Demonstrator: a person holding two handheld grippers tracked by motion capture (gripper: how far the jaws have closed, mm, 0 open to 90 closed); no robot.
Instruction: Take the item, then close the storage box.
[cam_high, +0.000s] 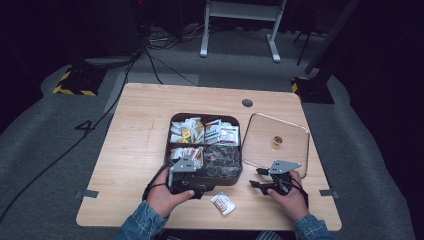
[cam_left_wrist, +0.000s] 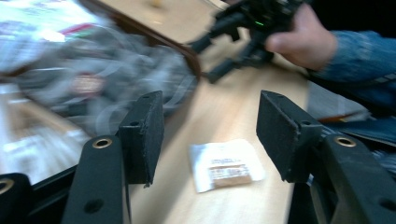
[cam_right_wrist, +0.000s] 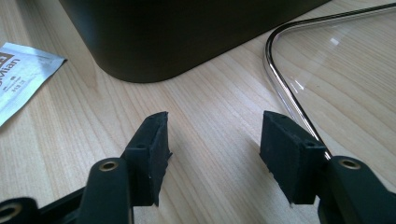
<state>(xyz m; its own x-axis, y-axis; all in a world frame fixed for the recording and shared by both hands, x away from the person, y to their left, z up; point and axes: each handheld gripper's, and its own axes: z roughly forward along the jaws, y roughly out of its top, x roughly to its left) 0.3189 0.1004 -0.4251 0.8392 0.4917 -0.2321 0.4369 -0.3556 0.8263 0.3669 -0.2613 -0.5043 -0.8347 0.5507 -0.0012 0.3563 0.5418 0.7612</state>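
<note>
Left tool (cam_left_wrist: 210, 135), jaws wide and empty, above sachet (cam_left_wrist: 227, 164) at lower centre; right tool (cam_right_wrist: 212, 154) half-open, empty; withdraw straight upward.

High view overhead; gripper views low, perhaps sharing packet (cam_left_wrist: 226, 165).

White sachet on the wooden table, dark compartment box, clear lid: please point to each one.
White sachet (cam_left_wrist: 227, 164), left gripper view, its printed middle.
Dark compartment box (cam_high: 235, 178), high view, its front wall.
Clear lid (cam_high: 294, 152), high view, bare pane.

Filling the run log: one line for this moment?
left gripper: open above sachet | right gripper: open, empty | sachet: on table beside box
</note>
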